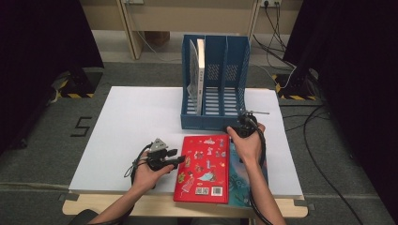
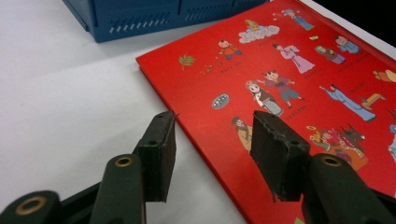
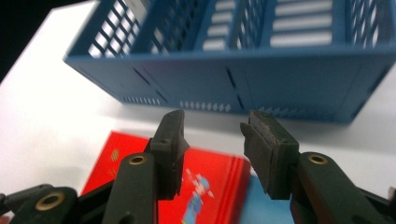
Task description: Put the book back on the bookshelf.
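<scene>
While the left gripper (image 2: 212, 140) hangs with jaws apart over the near left edge of the red book (image 2: 299, 93), the right gripper (image 3: 212, 140), also apart, points at the blue file rack (image 3: 261, 79). From above, a blue book (image 1: 246, 180) lies under the red one on the white table (image 1: 136, 122), and two books (image 1: 199, 75) stand in the rack's left slot.
</scene>
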